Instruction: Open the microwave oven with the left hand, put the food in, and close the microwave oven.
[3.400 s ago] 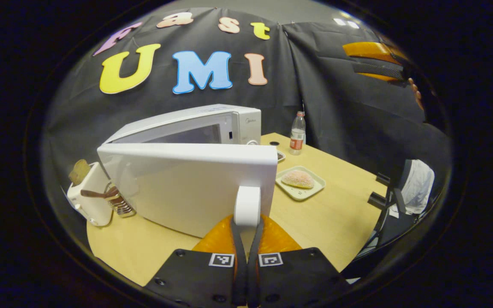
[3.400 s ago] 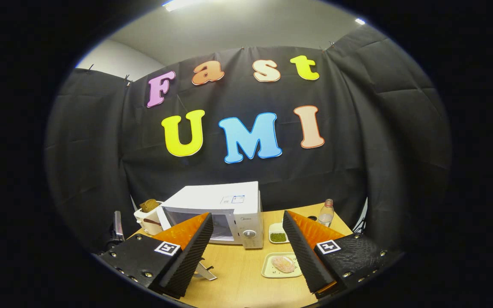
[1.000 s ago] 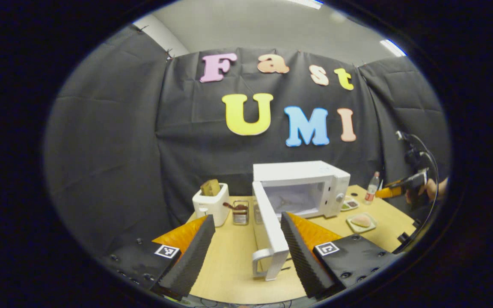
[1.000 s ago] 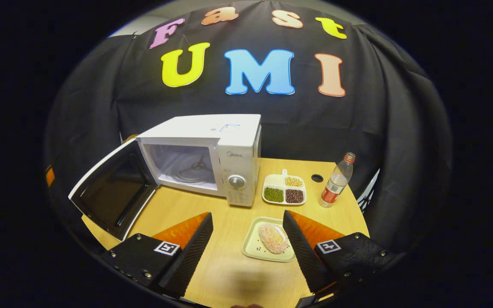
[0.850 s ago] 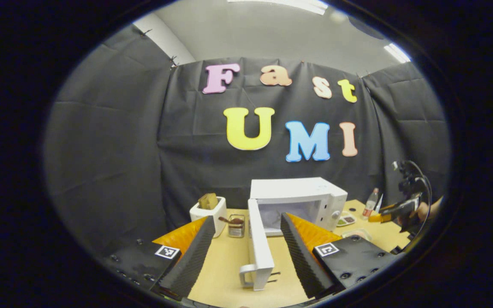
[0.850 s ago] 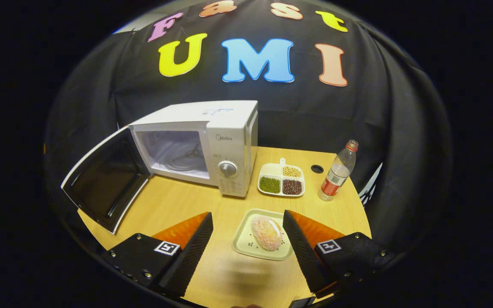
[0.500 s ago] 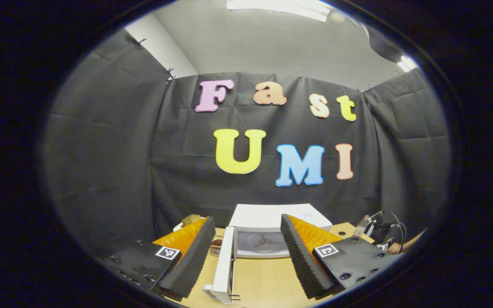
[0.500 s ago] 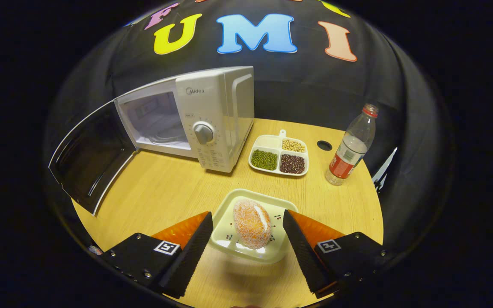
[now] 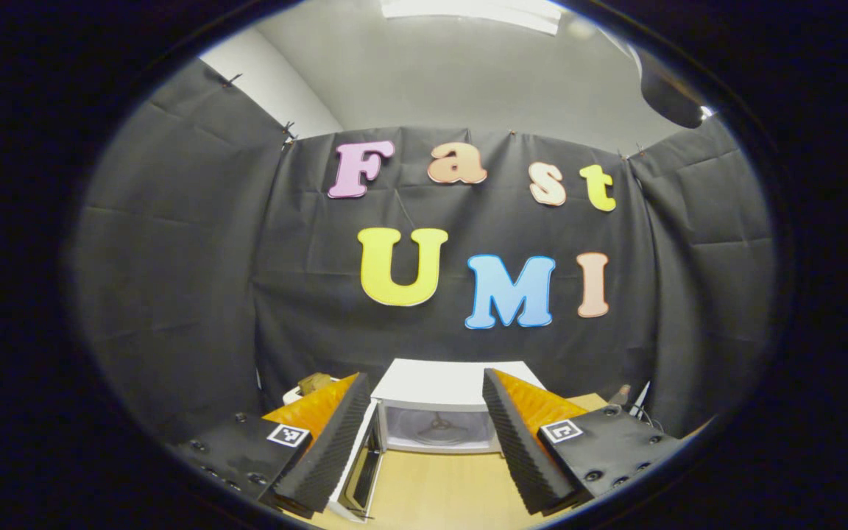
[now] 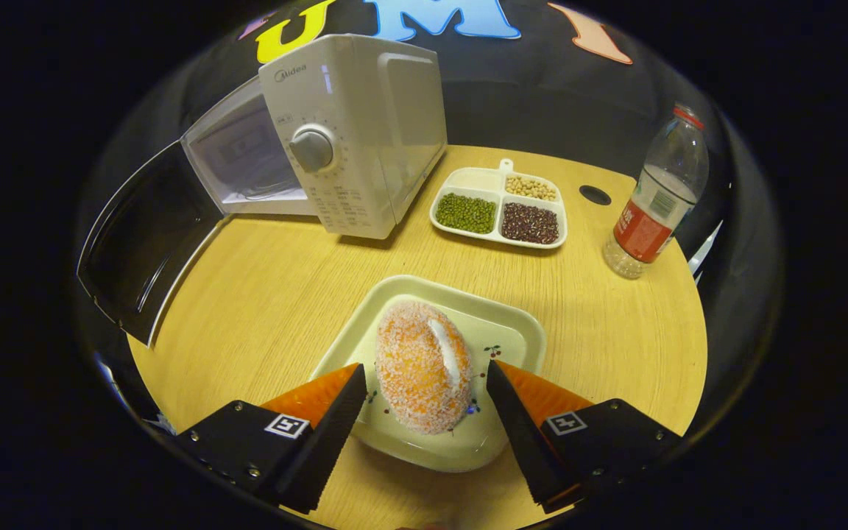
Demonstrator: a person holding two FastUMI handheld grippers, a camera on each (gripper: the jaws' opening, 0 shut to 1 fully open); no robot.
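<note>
My right gripper (image 10: 424, 383) is spread wide, straddling the food (image 10: 422, 374) on its plate (image 10: 514, 333), set to pinch it; beyond, ahead-left, the microwave (image 10: 354, 125) stands with its door (image 10: 146, 239) open. My left gripper (image 9: 424, 408), also open and empty, faces the microwave's cavity head-on.

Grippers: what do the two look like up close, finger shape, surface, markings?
Same build on both. The left gripper and right gripper each have two wedge-shaped fingers tapering to a point, with ribbed inner faces. Each finger sits on a black block with round screw heads along its edge and a square black-and-white fiducial tag on top.
</note>
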